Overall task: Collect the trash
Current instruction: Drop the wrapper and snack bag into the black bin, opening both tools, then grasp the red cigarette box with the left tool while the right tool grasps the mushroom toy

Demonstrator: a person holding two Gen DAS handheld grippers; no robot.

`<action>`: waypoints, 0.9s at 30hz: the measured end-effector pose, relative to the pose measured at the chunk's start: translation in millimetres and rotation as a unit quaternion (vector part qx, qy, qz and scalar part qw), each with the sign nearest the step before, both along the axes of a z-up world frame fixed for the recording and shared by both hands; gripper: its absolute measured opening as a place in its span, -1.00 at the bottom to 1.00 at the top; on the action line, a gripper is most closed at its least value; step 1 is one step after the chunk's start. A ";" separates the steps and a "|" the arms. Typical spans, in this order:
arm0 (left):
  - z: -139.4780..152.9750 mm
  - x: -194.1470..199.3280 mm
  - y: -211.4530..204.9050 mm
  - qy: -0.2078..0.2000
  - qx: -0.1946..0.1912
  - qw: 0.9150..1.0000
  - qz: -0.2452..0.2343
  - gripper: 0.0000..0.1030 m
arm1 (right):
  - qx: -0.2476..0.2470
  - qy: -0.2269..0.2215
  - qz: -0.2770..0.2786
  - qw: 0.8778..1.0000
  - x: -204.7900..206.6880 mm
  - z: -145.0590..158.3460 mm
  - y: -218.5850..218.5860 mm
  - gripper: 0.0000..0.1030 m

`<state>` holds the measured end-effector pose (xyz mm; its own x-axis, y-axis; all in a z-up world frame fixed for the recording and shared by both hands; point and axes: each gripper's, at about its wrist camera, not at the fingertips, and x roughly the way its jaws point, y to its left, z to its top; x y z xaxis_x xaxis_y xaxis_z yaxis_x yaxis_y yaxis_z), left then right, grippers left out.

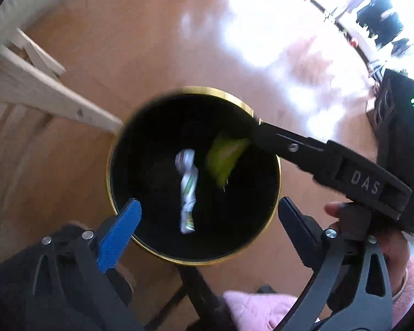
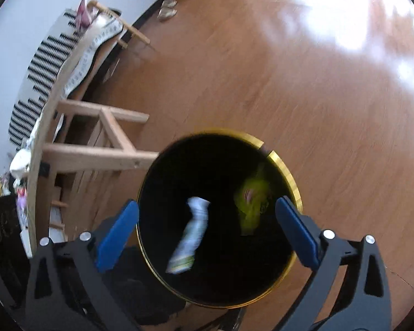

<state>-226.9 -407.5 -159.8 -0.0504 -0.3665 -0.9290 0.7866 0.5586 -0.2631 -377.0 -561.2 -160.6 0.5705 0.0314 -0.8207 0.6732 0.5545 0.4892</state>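
Note:
A round black bin with a gold rim (image 1: 277, 165) (image 2: 288, 178) stands on the wooden floor below both grippers. Inside it lie a crumpled white wrapper (image 1: 187, 190) (image 2: 191, 237) and a yellow-green wrapper (image 1: 225, 158) (image 2: 252, 204), both blurred. My left gripper (image 1: 207, 220) is open and empty above the bin's near rim. My right gripper (image 2: 207, 226) is open and empty over the bin. In the left wrist view its black fingers (image 1: 284, 138) reach over the bin's right rim beside the yellow-green wrapper.
A light wooden table leg and frame (image 1: 49, 93) (image 2: 105, 149) stand just left of the bin. A black-and-white patterned cloth (image 2: 41, 82) lies on the tabletop. Pink fabric (image 1: 259, 310) is below. Sunlit wooden floor (image 2: 331, 69) spreads to the right.

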 end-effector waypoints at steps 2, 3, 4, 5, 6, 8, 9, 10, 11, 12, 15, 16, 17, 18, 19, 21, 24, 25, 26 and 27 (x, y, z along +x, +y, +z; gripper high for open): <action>11.0 0.1 5.1 -0.009 -0.020 1.000 0.004 0.87 | -0.042 0.001 -0.015 0.999 -3.1 16.0 -2.7 0.87; 22.2 2.8 11.5 -0.014 -0.037 0.999 0.010 0.87 | -0.071 0.007 -0.017 0.997 -3.3 25.1 -2.8 0.87; 32.8 4.8 15.7 -0.021 -0.049 0.998 0.017 0.87 | -0.092 0.014 -0.017 0.996 -2.5 30.8 -4.2 0.87; 49.7 8.0 23.5 -0.035 -0.074 0.996 0.030 0.87 | -0.113 0.017 -0.014 0.993 -0.6 37.6 -3.9 0.87; 68.1 13.3 33.1 -0.051 -0.099 0.993 0.043 0.87 | -0.132 0.013 -0.007 0.991 1.9 44.5 -3.1 0.87; 99.6 21.2 45.7 -0.086 -0.132 0.986 0.063 0.88 | -0.159 0.006 0.001 0.987 7.3 54.9 0.5 0.87; 120.2 31.3 62.5 -0.114 -0.145 0.980 0.080 0.88 | -0.166 0.003 0.004 0.986 11.2 58.4 3.1 0.87; 133.0 39.5 76.4 -0.131 -0.152 0.975 0.093 0.88 | -0.172 -0.005 0.014 0.985 17.1 63.6 7.7 0.87; 145.0 51.8 95.3 -0.149 -0.155 0.970 0.112 0.88 | -0.175 -0.011 0.024 0.984 24.1 67.8 12.7 0.87; 154.4 57.5 108.7 -0.158 -0.155 0.967 0.127 0.88 | -0.180 -0.014 0.032 0.983 31.1 70.0 18.2 0.87; 167.8 91.9 176.7 -0.178 -0.149 0.952 0.202 0.88 | -0.213 -0.024 0.075 0.974 64.7 86.9 48.2 0.87; 167.9 102.0 198.6 -0.182 -0.145 0.946 0.227 0.88 | -0.220 -0.029 0.088 0.971 71.3 93.2 56.4 0.87; 166.0 112.3 226.1 -0.186 -0.140 0.938 0.255 0.88 | -0.226 -0.036 0.104 0.968 82.1 100.0 67.7 0.87; 162.2 123.8 257.8 -0.190 -0.131 0.929 0.290 0.88 | -0.232 -0.045 0.126 0.963 97.3 108.9 82.9 0.87; 158.5 131.9 286.8 -0.195 -0.123 0.919 0.321 0.88 | -0.235 -0.053 0.140 0.960 106.7 114.7 92.8 0.87; 151.0 145.8 337.8 -0.209 -0.101 0.897 0.375 0.88 | -0.241 -0.074 0.178 0.951 132.7 131.8 123.4 0.87; 150.3 171.4 414.7 -0.215 -0.061 0.870 0.439 0.88 | -0.236 -0.099 0.228 0.940 173.0 152.3 166.0 0.87; 148.7 174.7 430.4 -0.211 -0.055 0.865 0.451 0.88 | -0.232 -0.105 0.241 0.937 184.6 158.6 178.1 0.87; 144.1 180.2 448.3 -0.206 -0.050 0.859 0.465 0.88 | -0.224 -0.110 0.258 0.933 198.9 163.5 192.4 0.87; 145.0 185.8 454.2 -0.204 -0.047 0.856 0.472 0.88 | -0.218 -0.115 0.272 0.930 209.7 166.6 204.5 0.87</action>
